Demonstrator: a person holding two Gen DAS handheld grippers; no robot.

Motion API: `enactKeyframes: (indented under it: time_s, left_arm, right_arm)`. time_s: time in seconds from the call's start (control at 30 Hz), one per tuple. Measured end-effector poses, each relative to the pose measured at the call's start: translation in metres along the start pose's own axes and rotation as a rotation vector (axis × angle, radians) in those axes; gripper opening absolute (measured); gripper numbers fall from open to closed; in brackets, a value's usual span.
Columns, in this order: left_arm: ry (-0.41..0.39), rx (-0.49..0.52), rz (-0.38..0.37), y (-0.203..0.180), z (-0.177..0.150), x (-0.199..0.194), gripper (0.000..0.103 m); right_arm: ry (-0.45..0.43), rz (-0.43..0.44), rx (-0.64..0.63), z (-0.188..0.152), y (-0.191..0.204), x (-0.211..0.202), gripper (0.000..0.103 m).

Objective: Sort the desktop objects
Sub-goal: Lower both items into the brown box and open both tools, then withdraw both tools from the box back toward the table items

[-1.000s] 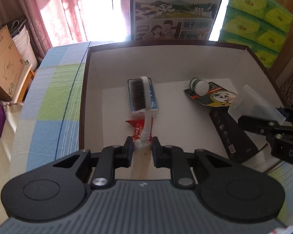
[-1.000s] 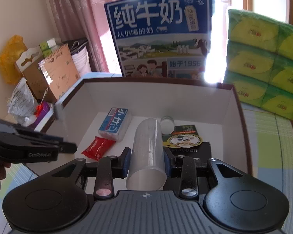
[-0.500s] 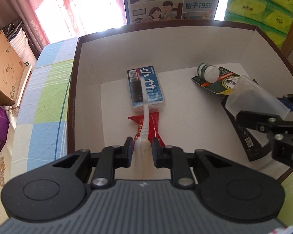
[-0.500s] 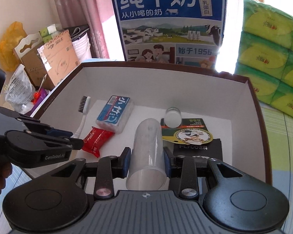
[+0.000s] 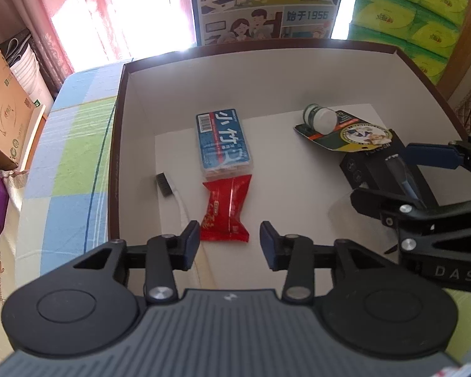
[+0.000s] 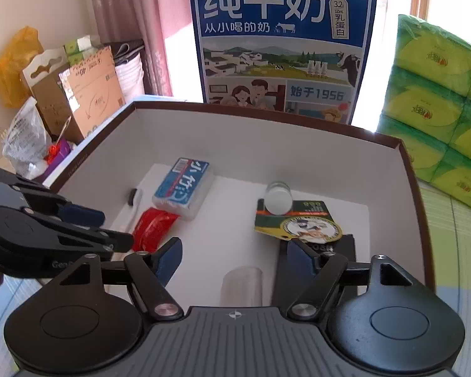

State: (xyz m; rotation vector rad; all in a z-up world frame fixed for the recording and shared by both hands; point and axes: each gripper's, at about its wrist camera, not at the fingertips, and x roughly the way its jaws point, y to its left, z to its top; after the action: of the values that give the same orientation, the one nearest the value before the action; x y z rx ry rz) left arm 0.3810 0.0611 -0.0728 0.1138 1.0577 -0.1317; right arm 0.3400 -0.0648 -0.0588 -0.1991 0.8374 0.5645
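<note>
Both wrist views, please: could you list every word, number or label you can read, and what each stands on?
"纯牛奶", "从小喝的奶", "始于1956", "3.2" and "乳蛋白": milk carton behind the box.
"小竹": blue pack in the box.
"DAS": right gripper's body, seen from the left wrist.
"Gen...", cut off: left gripper's body, seen from the right wrist.
Too small or blurred: red sachet, round-badge card, black box, green tissue packs, brown cartons.

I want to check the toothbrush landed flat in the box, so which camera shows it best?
The left wrist view: the toothbrush lies by the box's left wall, dark bristles and white handle clear. In the right wrist view the toothbrush is small, its handle partly hidden behind the left gripper.
</note>
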Motion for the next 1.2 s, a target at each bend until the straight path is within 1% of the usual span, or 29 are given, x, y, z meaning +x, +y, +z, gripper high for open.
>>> enactKeyframes:
  time_s: [0.07, 0.13, 0.17, 0.23, 0.27, 0.33, 0.37, 0.47, 0.53, 0.8, 1.0, 1.2]
  left_arm:
    - [0.000, 0.003, 0.007, -0.002, -0.002, -0.003, 0.046]
    - [-0.001, 0.010, 0.018, -0.004, -0.003, -0.007, 0.058]
    - [-0.002, 0.011, 0.020, -0.005, -0.004, -0.009, 0.061]
    - [0.001, 0.007, 0.021, -0.006, -0.005, -0.014, 0.070]
    - [0.001, 0.004, 0.021, -0.006, -0.005, -0.016, 0.071]
    - [-0.003, 0.003, 0.016, -0.007, -0.005, -0.022, 0.078]
    - [-0.006, 0.004, 0.016, -0.009, -0.005, -0.025, 0.080]
    - [-0.023, 0.015, 0.014, -0.013, -0.006, -0.036, 0.081]
    - [-0.034, 0.015, 0.012, -0.016, -0.007, -0.044, 0.084]
    - [-0.076, 0.007, 0.013, -0.024, -0.018, -0.076, 0.086]
    - [-0.112, -0.010, 0.010, -0.025, -0.033, -0.102, 0.086]
    - [-0.130, -0.014, 0.016, -0.032, -0.055, -0.127, 0.087]
  right_arm:
    - [0.000, -0.020, 0.000, -0.002, -0.003, -0.006, 0.081]
    - [-0.004, -0.036, 0.011, -0.003, -0.007, -0.012, 0.091]
    - [-0.004, -0.041, 0.018, -0.004, -0.008, -0.015, 0.092]
    - [0.009, -0.053, 0.030, -0.005, -0.012, -0.021, 0.098]
    - [0.020, -0.063, 0.035, -0.006, -0.014, -0.023, 0.099]
    - [0.030, -0.075, 0.047, -0.007, -0.017, -0.028, 0.101]
    - [0.031, -0.077, 0.055, -0.008, -0.019, -0.031, 0.101]
    - [0.030, -0.080, 0.073, -0.009, -0.022, -0.040, 0.101]
    - [0.025, -0.085, 0.083, -0.011, -0.023, -0.048, 0.101]
    - [-0.004, -0.085, 0.114, -0.018, -0.022, -0.077, 0.101]
    - [-0.034, -0.070, 0.131, -0.029, -0.018, -0.102, 0.101]
    - [-0.056, -0.057, 0.131, -0.044, -0.010, -0.127, 0.101]
